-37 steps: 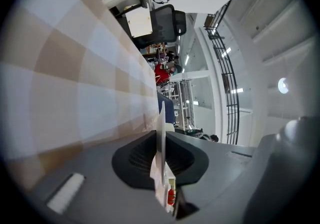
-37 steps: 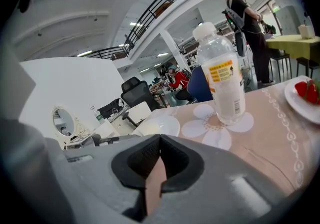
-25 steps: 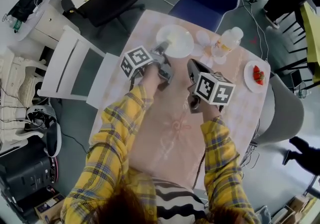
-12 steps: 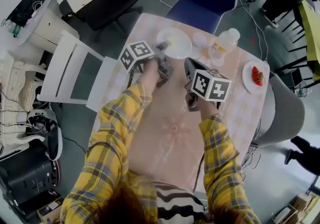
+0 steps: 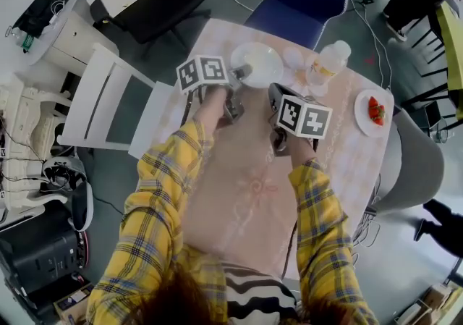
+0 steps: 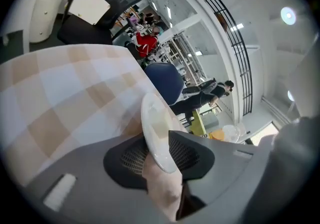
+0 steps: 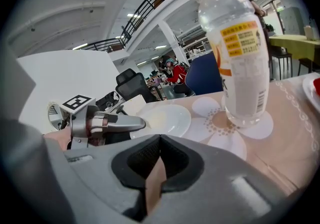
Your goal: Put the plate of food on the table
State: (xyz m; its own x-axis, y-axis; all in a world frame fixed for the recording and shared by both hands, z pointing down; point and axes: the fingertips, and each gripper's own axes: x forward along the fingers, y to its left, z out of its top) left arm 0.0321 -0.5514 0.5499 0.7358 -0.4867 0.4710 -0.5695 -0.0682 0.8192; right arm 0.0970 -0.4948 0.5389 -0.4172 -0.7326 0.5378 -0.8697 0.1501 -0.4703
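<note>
Straddling glossy round plate, left hand-held gripper just parted; right hand-held gripper closed.

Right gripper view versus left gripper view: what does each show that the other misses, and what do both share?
Only the right gripper view: the bottle, the edge of a second plate with red food, the left tool seen from outside at the white plate, and the right tool with jaws together, empty. Only the left gripper view: the left tool's jaws, which have just been opening, standing apart with the white plate's rim between them. Both: the white plate, the tablecloth and the blue chair.
</note>
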